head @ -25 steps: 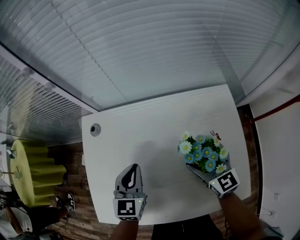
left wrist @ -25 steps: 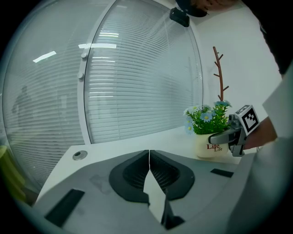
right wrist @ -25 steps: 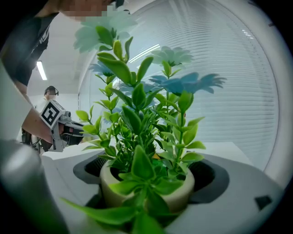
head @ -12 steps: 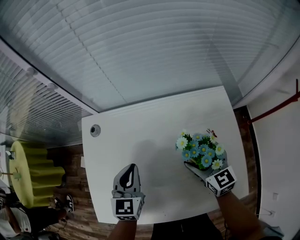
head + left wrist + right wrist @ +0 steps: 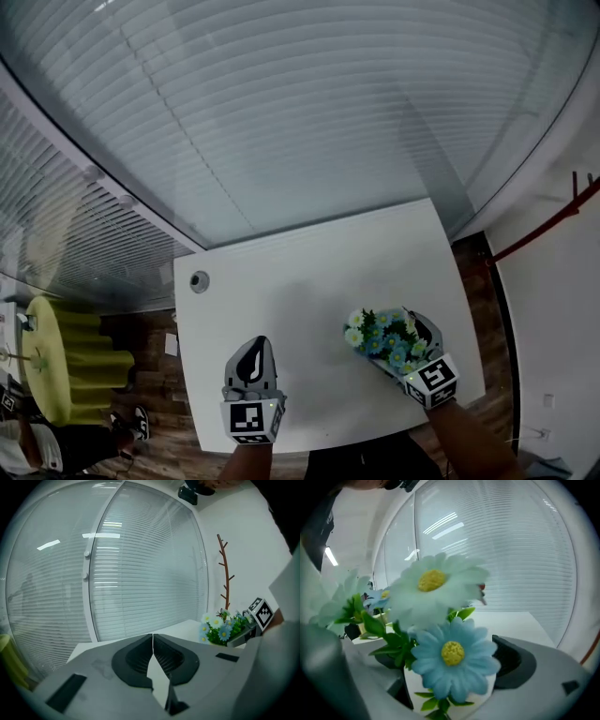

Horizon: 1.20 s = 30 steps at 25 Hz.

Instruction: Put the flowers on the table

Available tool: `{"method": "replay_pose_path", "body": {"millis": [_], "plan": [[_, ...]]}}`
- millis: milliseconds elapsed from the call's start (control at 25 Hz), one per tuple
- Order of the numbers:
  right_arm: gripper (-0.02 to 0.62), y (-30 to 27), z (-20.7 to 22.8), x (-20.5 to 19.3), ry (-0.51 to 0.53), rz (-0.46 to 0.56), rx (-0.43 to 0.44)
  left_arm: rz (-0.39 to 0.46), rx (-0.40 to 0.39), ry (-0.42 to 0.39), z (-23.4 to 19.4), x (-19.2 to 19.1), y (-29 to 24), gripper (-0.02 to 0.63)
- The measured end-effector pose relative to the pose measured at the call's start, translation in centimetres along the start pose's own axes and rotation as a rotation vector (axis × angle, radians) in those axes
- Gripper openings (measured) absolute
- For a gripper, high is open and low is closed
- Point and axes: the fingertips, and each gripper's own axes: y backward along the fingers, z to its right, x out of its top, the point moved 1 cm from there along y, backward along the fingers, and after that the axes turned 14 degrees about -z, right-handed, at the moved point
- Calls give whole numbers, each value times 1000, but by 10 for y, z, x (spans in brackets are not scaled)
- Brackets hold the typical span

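While the right gripper point(image 5: 405, 352) clamps the flowers point(image 5: 375, 334) over the table point(image 5: 300, 272), left gripper point(image 5: 255, 347) closed, empty.

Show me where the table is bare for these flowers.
Bare: the table centre, between the left gripper and the flowers, and the far strip along the blinds, right of the round hole. Crowded only around the right gripper.

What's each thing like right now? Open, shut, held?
Flowers: held, clamped between jaws.
Right hand-held gripper: shut on the flowers.
Left hand-held gripper: shut, nothing in it.
Blinds: lowered over the window.
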Motion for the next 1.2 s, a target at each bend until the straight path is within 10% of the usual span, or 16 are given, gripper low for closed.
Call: {"method": "replay_pose_path", "body": {"millis": [1200], "plan": [[515,62,-21,43,62,97,11,42,9,-67,14,37,53,9]]}}
